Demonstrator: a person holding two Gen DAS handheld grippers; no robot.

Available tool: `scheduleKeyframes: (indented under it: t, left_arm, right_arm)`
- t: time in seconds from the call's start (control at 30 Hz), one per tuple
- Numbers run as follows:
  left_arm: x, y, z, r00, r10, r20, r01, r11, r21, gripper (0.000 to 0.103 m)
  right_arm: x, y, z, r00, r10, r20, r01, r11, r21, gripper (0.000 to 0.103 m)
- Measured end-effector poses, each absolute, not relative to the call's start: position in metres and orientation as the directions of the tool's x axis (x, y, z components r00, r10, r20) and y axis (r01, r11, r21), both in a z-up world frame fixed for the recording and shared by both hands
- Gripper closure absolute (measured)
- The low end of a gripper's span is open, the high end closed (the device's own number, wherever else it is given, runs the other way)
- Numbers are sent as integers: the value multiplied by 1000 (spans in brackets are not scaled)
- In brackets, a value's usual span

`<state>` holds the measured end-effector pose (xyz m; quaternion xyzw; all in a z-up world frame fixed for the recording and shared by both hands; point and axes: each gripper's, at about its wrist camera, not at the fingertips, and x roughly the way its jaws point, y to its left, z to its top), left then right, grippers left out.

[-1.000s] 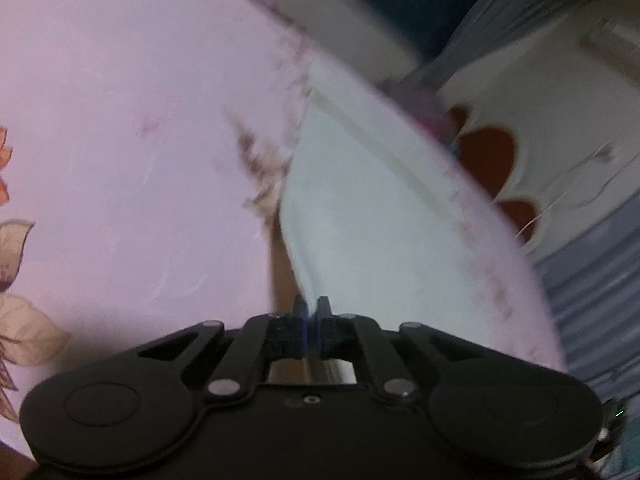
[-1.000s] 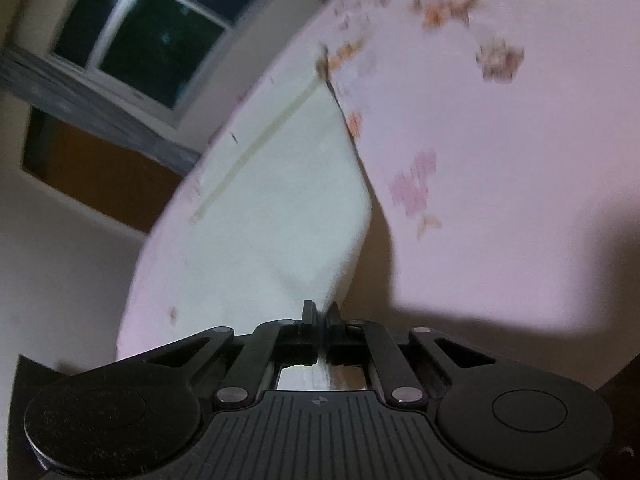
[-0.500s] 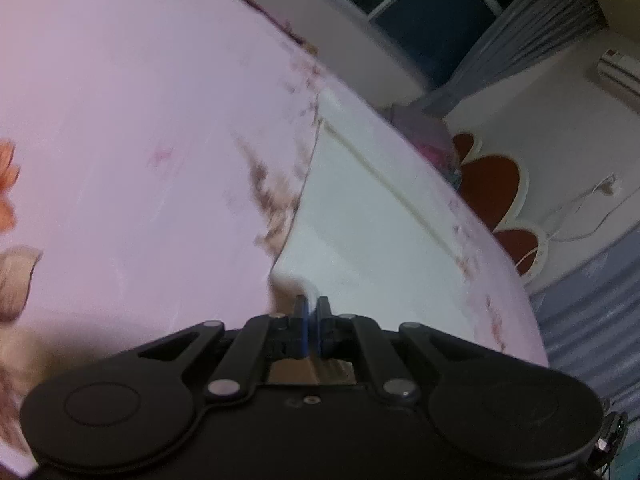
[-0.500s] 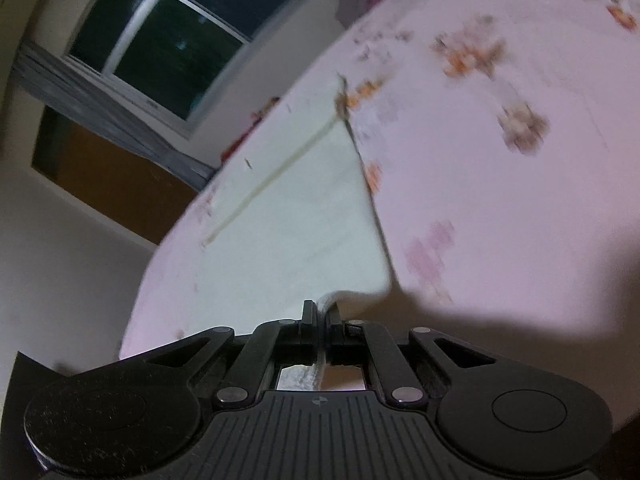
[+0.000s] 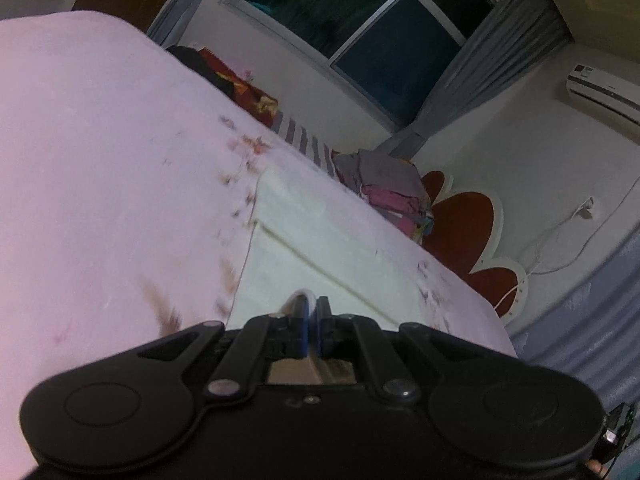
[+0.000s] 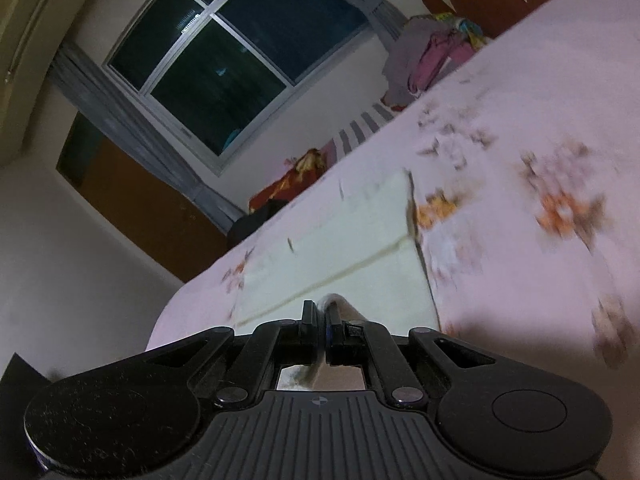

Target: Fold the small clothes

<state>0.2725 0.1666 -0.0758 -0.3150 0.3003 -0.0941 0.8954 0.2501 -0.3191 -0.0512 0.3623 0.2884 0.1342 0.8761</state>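
A pale cream-white garment (image 5: 316, 240) lies spread on the pink flowered bedsheet (image 5: 100, 168), with a fold line across it. My left gripper (image 5: 313, 304) is shut on the garment's near left corner, a bit of cloth bunched at the tips. The same garment shows in the right wrist view (image 6: 344, 240). My right gripper (image 6: 320, 310) is shut on its near right corner, cloth curling over the right finger. Both held corners are low over the garment's near part.
A pile of grey and pink clothes (image 5: 392, 188) sits at the bed's far edge by the red headboard (image 5: 468, 216). Striped and red fabrics (image 5: 248, 92) lie along the far side. A window (image 6: 224, 60) and curtains stand behind.
Both grippers have carried the garment's near corners forward and lower over it; more of the room and window shows now. Both stay shut on the cloth.
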Motion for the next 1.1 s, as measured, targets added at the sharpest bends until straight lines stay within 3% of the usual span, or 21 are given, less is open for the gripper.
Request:
scheduleKeyframes:
  t: [0.43, 0.8, 0.87, 0.9, 0.97, 1.1]
  left_arm:
    - [455, 155, -90, 770, -396, -499, 32, 806, -591, 100]
    - [566, 143, -140, 723, -390, -571, -9, 820, -572, 97]
    - [572, 142, -142, 738, -374, -562, -14, 824, -567, 69]
    - [574, 144, -140, 744, -374, -554, -12, 822, -570, 63]
    - [575, 147, -138, 758, -377, -532, 1, 817, -577, 41]
    - [583, 144, -136, 736, -359, -574, 36, 867, -497, 45]
  right_arm:
    - [432, -327, -74, 795, 383, -470, 59, 722, 689, 100]
    - [549, -342, -147, 755, 373, -539, 170, 682, 711, 100]
    - [558, -347, -154, 769, 349, -536, 181, 685, 706, 99]
    - [559, -348, -154, 775, 335, -536, 184, 692, 698, 99]
    - [563, -355, -155, 786, 330, -524, 171, 698, 696, 99]
    - [569, -352, -152, 767, 311, -562, 125, 786, 605, 97]
